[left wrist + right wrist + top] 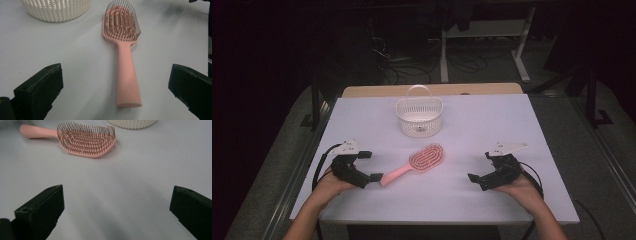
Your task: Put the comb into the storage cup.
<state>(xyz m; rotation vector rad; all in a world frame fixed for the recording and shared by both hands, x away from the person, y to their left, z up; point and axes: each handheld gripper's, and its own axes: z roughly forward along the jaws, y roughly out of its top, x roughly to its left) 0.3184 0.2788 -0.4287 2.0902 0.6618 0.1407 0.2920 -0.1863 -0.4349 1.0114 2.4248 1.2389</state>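
The left gripper (373, 165) rests low over the white table (362, 120) at the left, jaws spread wide and holding nothing. In the left gripper view the 2 black jaws stand well apart, and the butt end of the pink hairbrush (125, 57) lies on the table between them without touching either.

At centre, the hairbrush (419, 164) lies flat, bristles up. Its handle points toward the left gripper and its head points toward the white basket (419, 116). The basket stands upright near the far edge of the table, apart from the brush head, with its handle raised. A small item shows inside it; what it is cannot be told.

At the right, the right gripper (480, 166) is likewise released, jaws fully apart and empty. It sits well apart from the brush. In the right gripper view the brush head (86, 140) lies ahead and to the left, with bare table between the jaws.

Judged step: approach to the grasp, with the lift not yet begun. The work appears to be moving the hairbrush into the basket.

Next move, as judged:
1. Advance the left gripper until the handle sits between the pads.
2. Close squarely across the handle, since it widens toward the butt.
3. Lift level and clear the basket rim.
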